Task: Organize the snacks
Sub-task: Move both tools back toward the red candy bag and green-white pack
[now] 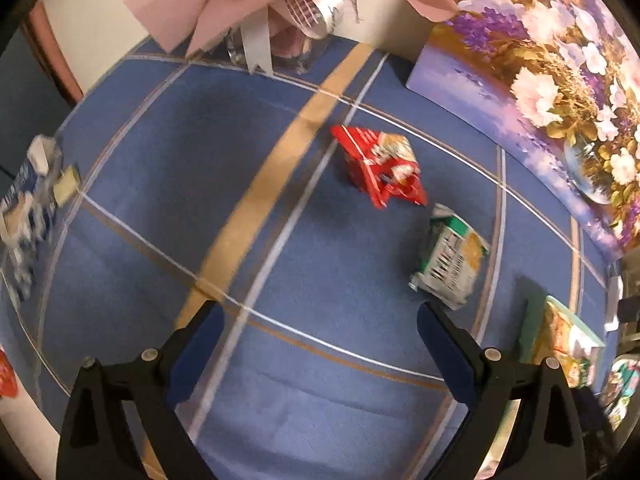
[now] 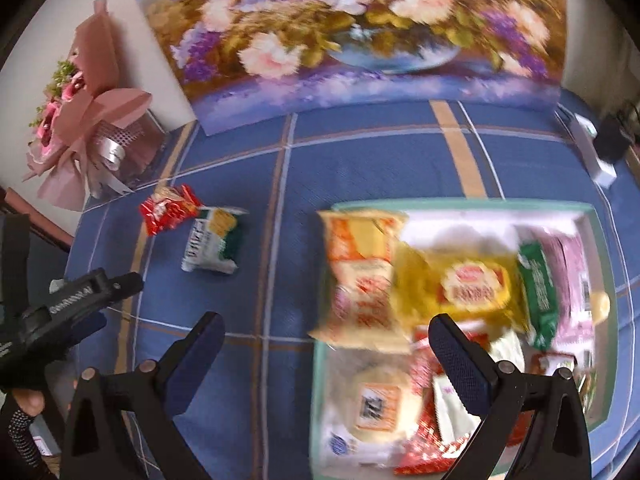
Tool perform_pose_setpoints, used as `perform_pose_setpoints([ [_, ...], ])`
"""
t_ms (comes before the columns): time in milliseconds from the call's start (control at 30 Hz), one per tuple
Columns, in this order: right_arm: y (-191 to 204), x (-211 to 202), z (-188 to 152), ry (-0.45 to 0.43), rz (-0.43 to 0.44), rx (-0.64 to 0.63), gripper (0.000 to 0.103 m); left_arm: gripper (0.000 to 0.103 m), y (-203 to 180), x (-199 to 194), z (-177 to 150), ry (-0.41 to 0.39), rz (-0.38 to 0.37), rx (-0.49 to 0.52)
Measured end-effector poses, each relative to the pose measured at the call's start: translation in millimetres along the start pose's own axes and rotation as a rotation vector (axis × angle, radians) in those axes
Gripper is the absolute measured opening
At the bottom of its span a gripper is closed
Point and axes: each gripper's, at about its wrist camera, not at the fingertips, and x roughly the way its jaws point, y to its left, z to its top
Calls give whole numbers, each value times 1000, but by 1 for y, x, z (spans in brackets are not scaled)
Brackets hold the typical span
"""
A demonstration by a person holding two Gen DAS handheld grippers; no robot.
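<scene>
Snacks fill the green-rimmed box [image 2: 600,216] on the blue plaid cloth [image 2: 360,160]: an orange packet [image 2: 360,276] rides its left edge, a yellow one [image 2: 472,284] beside it. Out on the cloth, a red packet [image 1: 380,166] and a green-and-white packet [image 1: 450,258] lie close together. Left gripper [image 1: 320,328] hangs wide open, empty; right gripper [image 2: 326,340] gapes empty over the box's left wall. Flower painting [image 2: 360,32] stands behind.

The left wrist view looks down over the blue tablecloth [image 1: 320,400] toward the far edge with the flower painting [image 1: 540,72]. The right wrist view faces that painting [image 2: 360,28] squarely, above the snack box [image 2: 460,203]. Both share the red packet [image 1: 380,164] [image 2: 168,208] and the green-and-white packet [image 1: 452,256] [image 2: 212,240].
</scene>
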Motion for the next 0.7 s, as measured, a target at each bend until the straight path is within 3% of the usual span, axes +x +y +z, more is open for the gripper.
perform_pose_setpoints([
  [400,60,42,39,53,44,-69,103,97,33,11,32,29,-123,35],
  [567,72,77,43,122,73,-48,103,97,40,9,39,-40,-130,69],
  [700,83,101,46,150,64,-40,103,97,41,12,50,-41,-195,73],
])
